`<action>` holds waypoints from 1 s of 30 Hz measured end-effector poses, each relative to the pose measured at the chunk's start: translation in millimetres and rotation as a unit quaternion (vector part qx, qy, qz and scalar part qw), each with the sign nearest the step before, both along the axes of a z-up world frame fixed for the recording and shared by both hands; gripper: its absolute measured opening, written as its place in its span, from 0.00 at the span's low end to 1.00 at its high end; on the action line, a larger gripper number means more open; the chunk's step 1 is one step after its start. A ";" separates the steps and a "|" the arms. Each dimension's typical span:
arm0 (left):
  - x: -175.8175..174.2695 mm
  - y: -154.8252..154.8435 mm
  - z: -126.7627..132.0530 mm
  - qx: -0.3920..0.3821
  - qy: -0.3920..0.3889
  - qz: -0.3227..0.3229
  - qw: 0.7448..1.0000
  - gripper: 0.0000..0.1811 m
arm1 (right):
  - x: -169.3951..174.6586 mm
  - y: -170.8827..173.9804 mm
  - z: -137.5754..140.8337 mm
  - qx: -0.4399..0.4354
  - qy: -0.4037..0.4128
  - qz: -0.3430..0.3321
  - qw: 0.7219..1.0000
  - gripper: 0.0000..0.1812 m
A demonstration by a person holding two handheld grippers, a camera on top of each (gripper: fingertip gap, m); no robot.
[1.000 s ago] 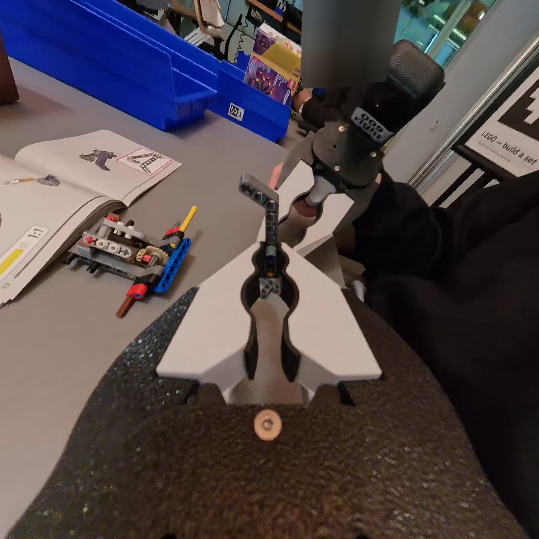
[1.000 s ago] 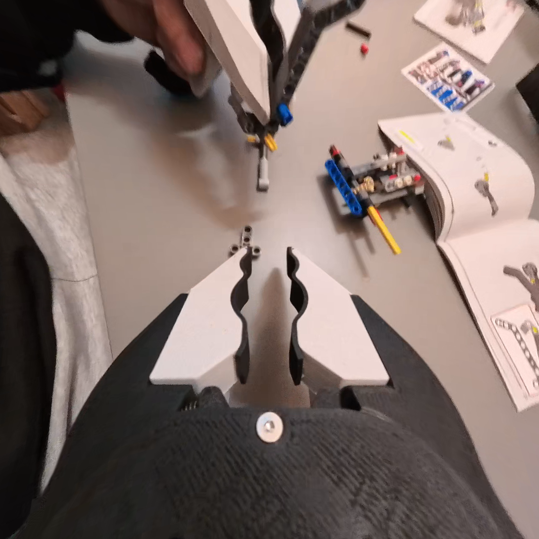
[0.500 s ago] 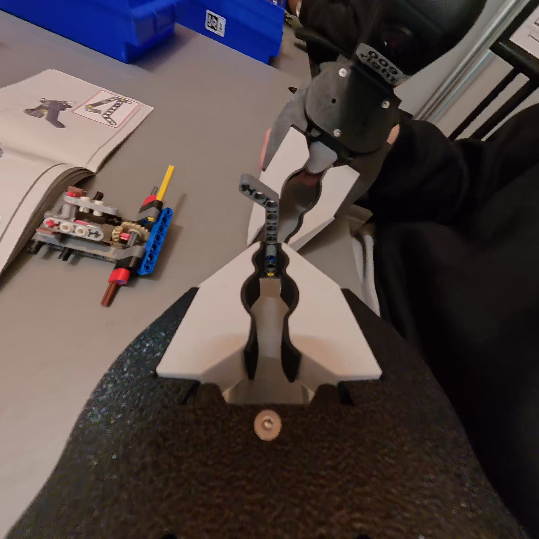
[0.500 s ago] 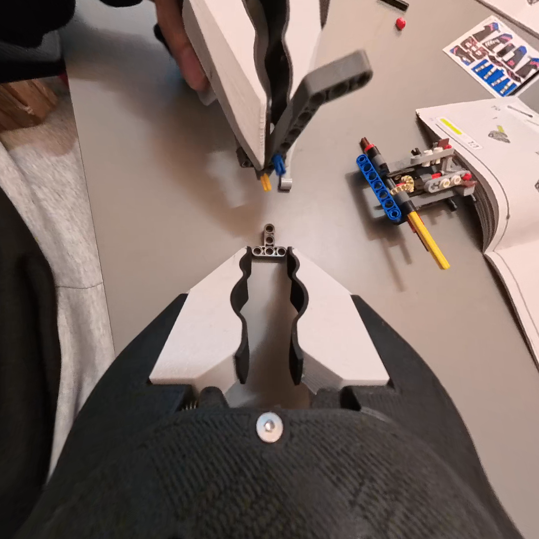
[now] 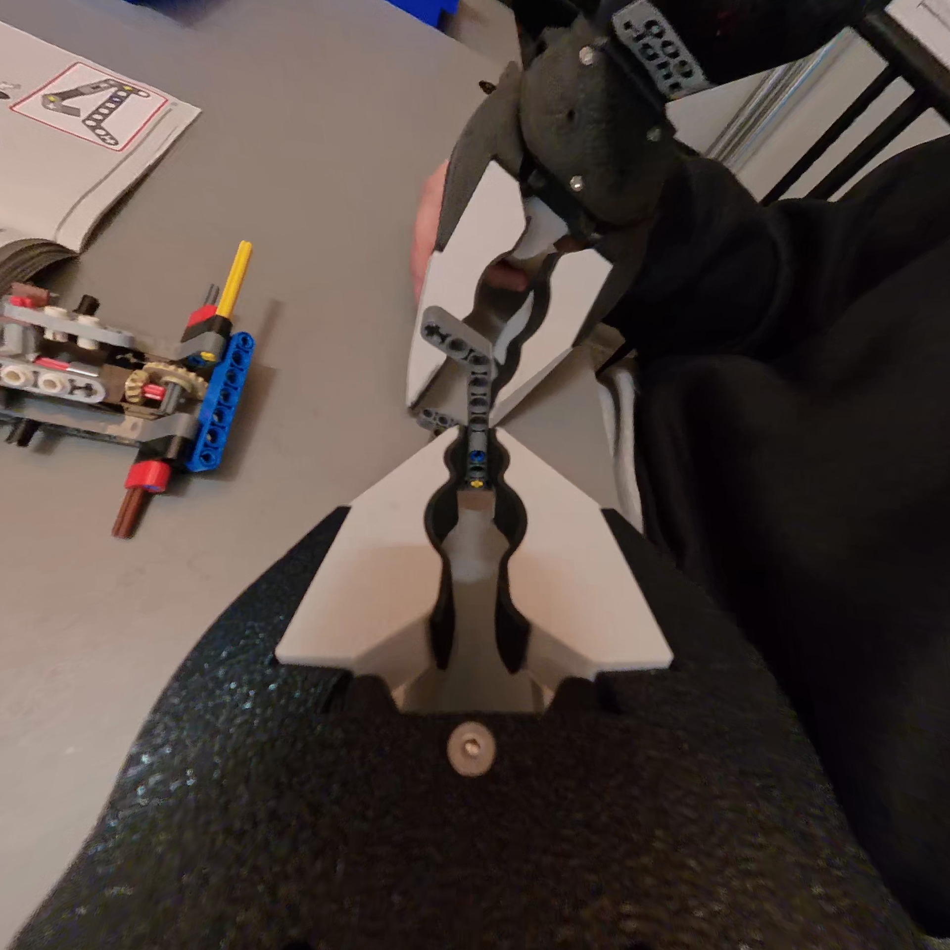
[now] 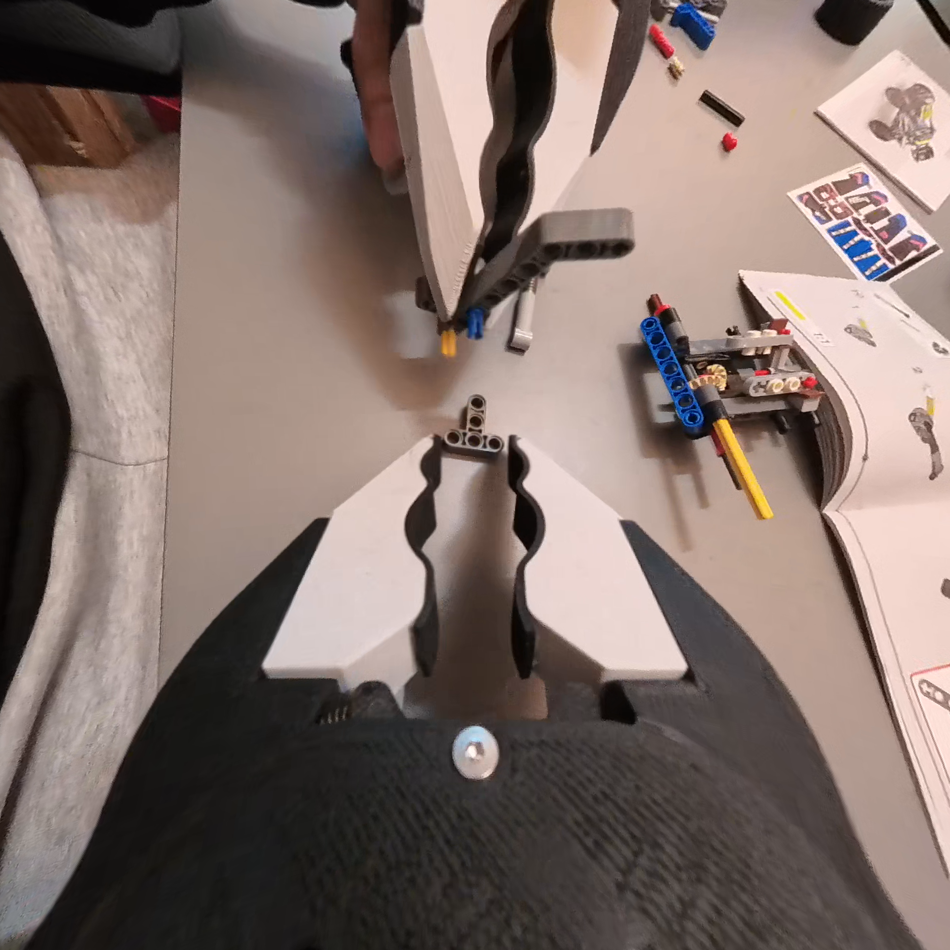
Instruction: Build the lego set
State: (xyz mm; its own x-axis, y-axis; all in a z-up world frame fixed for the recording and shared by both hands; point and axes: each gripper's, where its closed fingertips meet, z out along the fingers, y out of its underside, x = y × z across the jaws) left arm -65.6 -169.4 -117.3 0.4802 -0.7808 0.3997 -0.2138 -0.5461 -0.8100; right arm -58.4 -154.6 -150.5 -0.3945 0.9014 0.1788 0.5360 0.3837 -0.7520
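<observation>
Clamped between the tips of the left gripper [image 5: 475, 452] is a bent grey lift-arm beam [image 5: 465, 360], gripped at its lower end and held above the grey table [image 5: 318, 205]. A blue pin [image 6: 474, 323] and a yellow pin [image 6: 448, 342] are seen projecting from that lower end in the right wrist view, where the beam's angled upper part juts out to the side of the fingers. A light grey piece [image 6: 523, 321] hangs just beside the pins; how it is attached cannot be told.

The right gripper [image 6: 475, 444] is set low at the table, its fingers parted with a small dark grey T-shaped beam [image 6: 474, 432] lying between the tips. The crossbar sits nearly against the left tip, while a narrow gap is visible at the other tip; contact cannot be confirmed, so the piece is not seen to be squeezed.

Farther out, a partly built model [image 6: 719, 383] rests on the table against the edge of an open instruction booklet [image 6: 884, 411]; it carries a blue holed beam, a tan gear and a yellow axle. Beyond it, a sticker sheet [image 6: 863, 229], a second leaflet [image 6: 894, 123] and a few loose red, black and blue parts are scattered near the far side. A dark sleeve [image 5: 771, 411] is visible behind the right gripper.
</observation>
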 end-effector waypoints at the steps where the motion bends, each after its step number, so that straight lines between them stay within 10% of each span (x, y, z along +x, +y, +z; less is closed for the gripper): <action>1: 0.6 -1.8 0.6 -0.006 -0.009 -0.005 1.000 0.03 | -0.8 0.1 -0.4 -0.004 -0.002 -0.001 1.000 0.12; 14: -12.7 3.2 -2.0 -0.060 -0.030 0.036 0.997 0.03 | -11.6 -8.8 2.4 0.015 -0.003 -0.127 0.992 0.15; 30: -26.0 -5.7 -7.0 -0.089 -0.004 0.099 0.991 0.03 | -19.6 -13.9 -2.3 0.017 -0.011 0.071 0.997 0.01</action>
State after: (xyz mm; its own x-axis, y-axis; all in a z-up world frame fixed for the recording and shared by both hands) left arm -91.7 -175.1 -124.2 0.6131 -0.5890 0.5265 -0.0834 -0.7110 -0.6982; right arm -78.0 -168.5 -152.8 -0.5219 0.8294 0.1994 0.4898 0.4828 -0.7259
